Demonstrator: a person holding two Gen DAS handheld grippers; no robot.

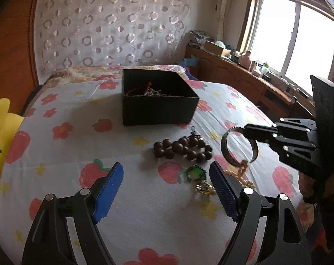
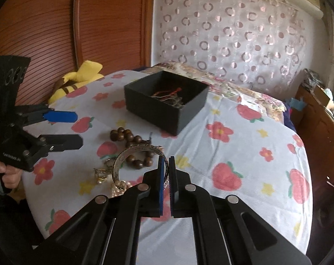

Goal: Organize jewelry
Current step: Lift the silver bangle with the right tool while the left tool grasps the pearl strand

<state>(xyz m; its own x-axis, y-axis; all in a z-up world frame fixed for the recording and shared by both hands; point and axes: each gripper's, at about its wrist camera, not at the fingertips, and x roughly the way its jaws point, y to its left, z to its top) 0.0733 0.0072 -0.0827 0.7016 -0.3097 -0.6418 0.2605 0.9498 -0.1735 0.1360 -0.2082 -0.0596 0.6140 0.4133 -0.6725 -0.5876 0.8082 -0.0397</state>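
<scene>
Bed sheet point(image 1: 63, 110), white with strawberry and flower print, spans everything under both claws. Yellow plush toy point(image 2: 78, 75) sits at its far edge, well beyond the left claw.

Black open box point(image 2: 167, 101) sits ahead of both claws, well apart from them; thin chains and a red cord point(image 2: 169, 95) lie tangled inside.

Right gripper point(image 2: 166, 172): pads nearly closed, clamped on the rim of a silver cuff bangle point(image 2: 134, 152). In the left wrist view the bangle point(image 1: 226, 148) hangs lifted off the sheet, just right of the left claw's right pad.

Left gripper point(image 1: 167, 190): wide open, holding nothing, hovering over bare sheet.

Brown wooden bead bracelet point(image 1: 182, 148) lies on the sheet just ahead of the left claw, between it and the box. Pearl strand point(image 1: 242, 174) lies under the bangle, beside the left claw's right pad. Green pendant point(image 1: 194, 172) and small gold piece point(image 1: 203, 187) sit just inside that same pad; can't tell if they touch it.
</scene>
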